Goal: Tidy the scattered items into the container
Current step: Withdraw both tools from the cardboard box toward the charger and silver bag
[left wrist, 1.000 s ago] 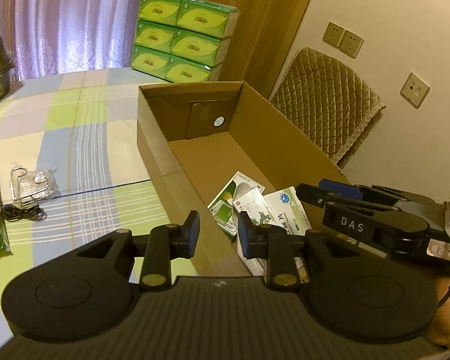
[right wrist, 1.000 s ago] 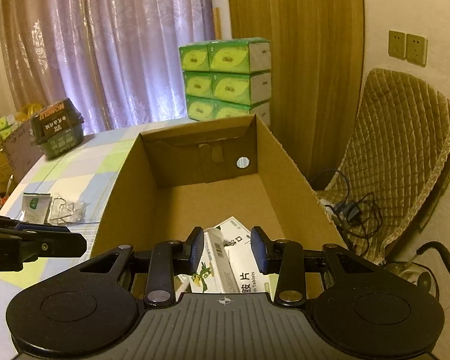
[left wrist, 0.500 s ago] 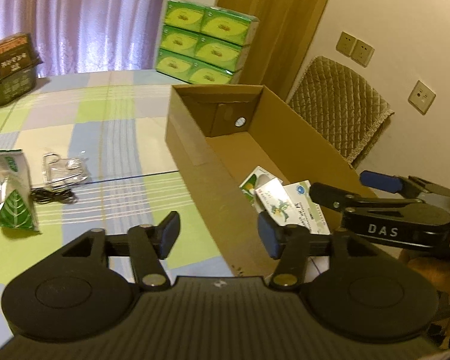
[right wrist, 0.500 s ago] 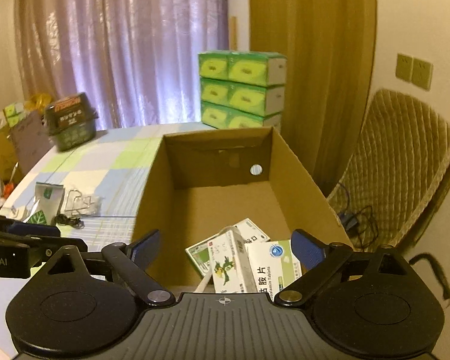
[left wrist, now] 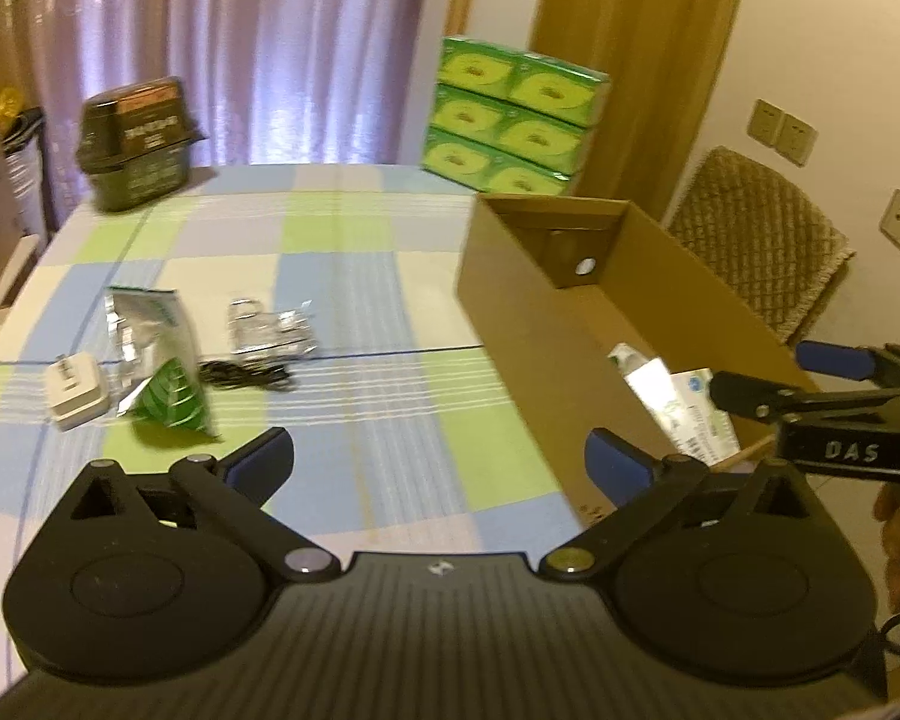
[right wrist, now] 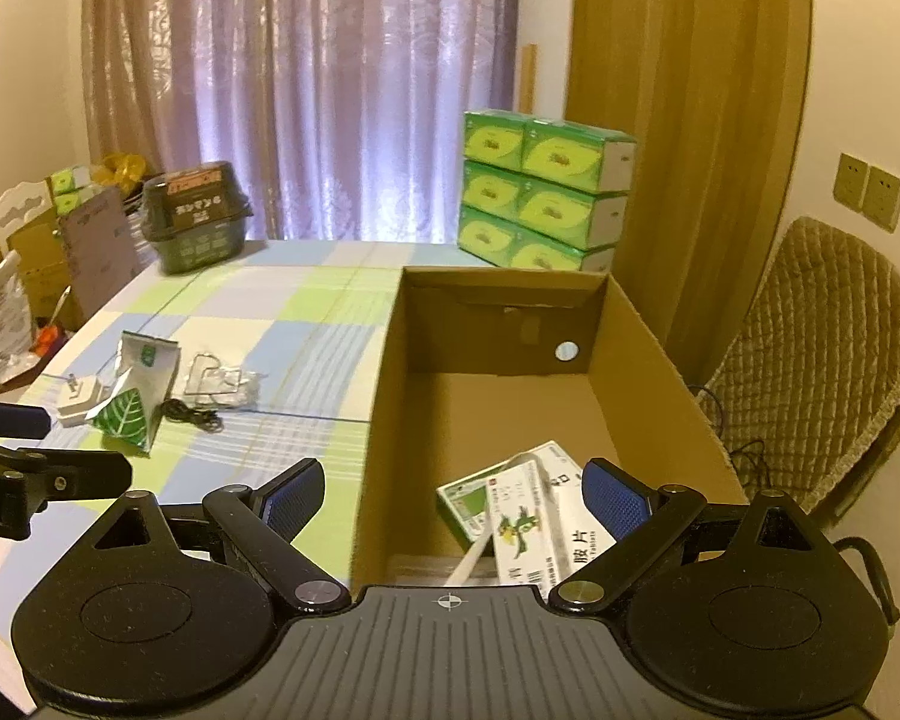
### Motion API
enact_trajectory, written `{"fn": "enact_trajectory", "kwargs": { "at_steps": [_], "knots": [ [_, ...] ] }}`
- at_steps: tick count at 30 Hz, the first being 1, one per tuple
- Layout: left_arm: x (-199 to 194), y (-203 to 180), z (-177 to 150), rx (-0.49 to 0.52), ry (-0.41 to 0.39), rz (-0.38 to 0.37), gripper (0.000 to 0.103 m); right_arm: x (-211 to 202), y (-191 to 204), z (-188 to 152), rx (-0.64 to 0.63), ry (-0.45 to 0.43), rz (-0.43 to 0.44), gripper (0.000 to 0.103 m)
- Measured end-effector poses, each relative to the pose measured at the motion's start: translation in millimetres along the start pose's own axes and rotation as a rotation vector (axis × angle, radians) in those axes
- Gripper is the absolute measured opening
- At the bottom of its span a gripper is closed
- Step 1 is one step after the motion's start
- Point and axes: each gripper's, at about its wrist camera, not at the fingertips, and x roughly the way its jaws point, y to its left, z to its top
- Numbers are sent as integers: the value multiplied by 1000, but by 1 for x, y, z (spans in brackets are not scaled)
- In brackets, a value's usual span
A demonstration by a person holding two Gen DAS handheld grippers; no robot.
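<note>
An open cardboard box (right wrist: 648, 324) (left wrist: 510, 276) stands on the checked tablecloth, with medicine cartons (right wrist: 528, 516) (left wrist: 684, 396) lying on its near floor. On the cloth to its left lie a green leaf-print foil pouch (left wrist: 162, 372) (right wrist: 129, 402), a white charger (left wrist: 75, 393) (right wrist: 81, 402), a black cable (left wrist: 243, 375) (right wrist: 195, 414) and a clear packet of metal hooks (left wrist: 267, 327) (right wrist: 219, 384). My left gripper (left wrist: 438, 462) is open and empty above the cloth. My right gripper (right wrist: 453, 495) is open and empty over the box's near end.
A dark green basket (right wrist: 195, 225) (left wrist: 135, 144) sits at the table's far left. Stacked green tissue boxes (right wrist: 540, 192) (left wrist: 510, 120) stand behind the box. A quilted chair (right wrist: 810, 360) is at the right, with cartons and bags (right wrist: 18, 300) off the table's left edge.
Both grippers went from nearly shut to wide open and drew back from the box. The left view swung left across the table, bringing the pouch, charger and cable into view.
</note>
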Motion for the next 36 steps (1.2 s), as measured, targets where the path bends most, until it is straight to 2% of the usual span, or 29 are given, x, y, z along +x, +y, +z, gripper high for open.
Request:
{"fn": "enact_trajectory", "kwargs": {
  "at_steps": [10,19,28,36],
  "knots": [
    [-19,36,-16,-63,7,57,101,-2,24,1,-44,4,24,97],
    [-33,60,-24,-82,0,95,101,0,42,1,-70,9,54,97],
    [-41,99,-31,-86,0,162,101,10,75,4,-122,15,137,97],
    [-33,146,-29,-105,19,237,101,36,108,9,-169,37,200,97]
  ]
}}
